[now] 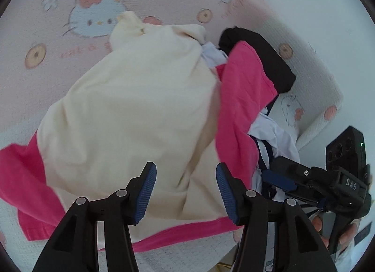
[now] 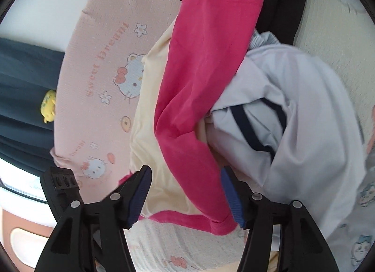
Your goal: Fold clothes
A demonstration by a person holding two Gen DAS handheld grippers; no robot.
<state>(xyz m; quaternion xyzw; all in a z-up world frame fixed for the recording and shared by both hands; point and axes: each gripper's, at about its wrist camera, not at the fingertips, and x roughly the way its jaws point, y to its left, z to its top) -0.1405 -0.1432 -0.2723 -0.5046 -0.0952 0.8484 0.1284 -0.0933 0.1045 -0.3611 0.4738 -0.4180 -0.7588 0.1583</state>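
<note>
Both pairs of blue-padded fingers stand parted with nothing pinched between them: the left gripper (image 1: 186, 192) hangs released over the cream garment (image 1: 131, 117), and the right gripper (image 2: 186, 196) hangs released just above the pink garment (image 2: 196, 89), whose hem runs between its pads without either pad pressing it. From the left wrist view, the cream piece sprawls across the middle, lying on top of the pink one, which shows at 8 o'clock and again as a fold at 2 o'clock. Beyond that fold, toward 1 o'clock, a black garment (image 1: 264, 61) sits bunched, and a white garment with dark trim (image 2: 300, 117) is crumpled at 3 o'clock of the pink fold in the right wrist view. All of it lies in one heap on a pink cartoon-cat bedsheet (image 1: 70, 45). At 4 o'clock in the left view the right gripper shows, with a person's fingers (image 1: 346, 234) wrapped round its handle. A small yellow toy (image 2: 48, 105) sits at 9 o'clock in the right view, against dark cloth.
</note>
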